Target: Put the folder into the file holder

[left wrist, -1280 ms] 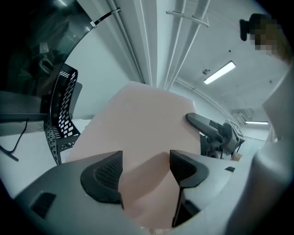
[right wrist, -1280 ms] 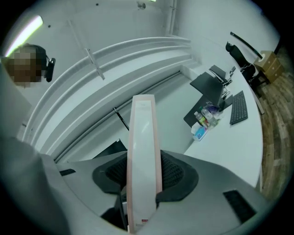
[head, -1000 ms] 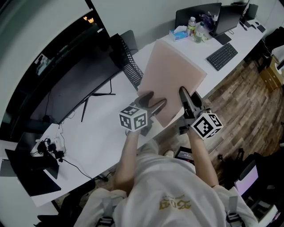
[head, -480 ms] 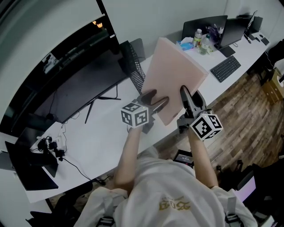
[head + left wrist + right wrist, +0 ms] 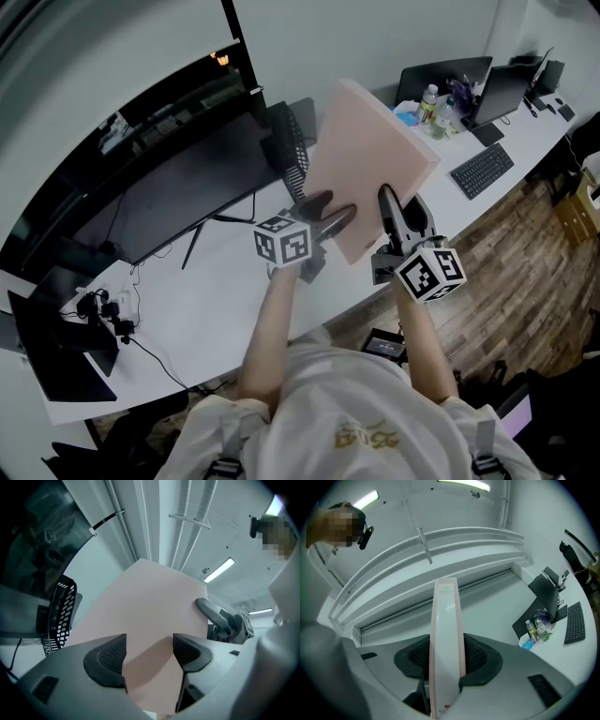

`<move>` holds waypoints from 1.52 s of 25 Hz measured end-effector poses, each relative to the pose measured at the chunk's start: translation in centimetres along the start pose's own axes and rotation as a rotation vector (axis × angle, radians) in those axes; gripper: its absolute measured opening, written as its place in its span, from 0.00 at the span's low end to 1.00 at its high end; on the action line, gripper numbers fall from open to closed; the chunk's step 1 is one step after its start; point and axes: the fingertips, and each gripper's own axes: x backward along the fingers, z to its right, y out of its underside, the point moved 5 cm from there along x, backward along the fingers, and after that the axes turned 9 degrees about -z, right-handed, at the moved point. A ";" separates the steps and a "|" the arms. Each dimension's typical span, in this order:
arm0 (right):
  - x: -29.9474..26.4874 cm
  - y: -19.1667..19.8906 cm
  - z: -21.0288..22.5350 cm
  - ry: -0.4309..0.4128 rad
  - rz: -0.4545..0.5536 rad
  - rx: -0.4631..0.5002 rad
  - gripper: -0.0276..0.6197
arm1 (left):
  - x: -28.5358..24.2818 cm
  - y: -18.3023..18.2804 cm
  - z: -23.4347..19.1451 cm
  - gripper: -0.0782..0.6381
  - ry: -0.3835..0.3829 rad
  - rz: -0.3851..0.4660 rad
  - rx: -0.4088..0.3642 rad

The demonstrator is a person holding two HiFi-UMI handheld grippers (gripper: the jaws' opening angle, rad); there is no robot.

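A large pink folder (image 5: 370, 159) is held up in the air over the white desk (image 5: 216, 281), tilted on edge. My right gripper (image 5: 386, 195) is shut on its near edge; in the right gripper view the folder (image 5: 446, 634) stands edge-on between the pads of my right gripper (image 5: 447, 660). My left gripper (image 5: 326, 210) is open, its two fingers lying against the folder's broad face (image 5: 145, 606), nothing pinched between the jaws of my left gripper (image 5: 149, 651). The black mesh file holder (image 5: 286, 150) stands on the desk just left of the folder, also seen as the file holder (image 5: 58, 616).
A wide dark monitor (image 5: 178, 187) stands along the back of the desk. To the far right are a keyboard (image 5: 481, 169), bottles (image 5: 431, 98) and more screens (image 5: 450, 75). Cables and a dark device (image 5: 103, 314) lie at the desk's left end. Wooden floor shows to the right.
Both grippers have lifted the folder a little and brought it nearer the file holder. Both hold the folder as before.
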 end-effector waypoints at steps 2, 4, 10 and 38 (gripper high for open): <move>-0.6 -0.1 -0.3 -0.025 -0.001 0.030 0.32 | 0.0 -0.6 -0.7 0.55 0.033 0.045 0.066; -1.1 -0.1 -0.9 -0.059 0.010 0.069 0.32 | 0.3 -1.4 -1.6 0.55 0.084 0.129 0.181; -3.1 0.3 -1.9 -0.088 0.000 0.166 0.32 | 0.4 -2.7 -3.5 0.55 0.080 0.204 0.258; -11.3 4.5 -1.1 -0.190 -0.071 0.237 0.33 | 1.4 -5.2 -13.3 0.49 0.045 0.488 0.453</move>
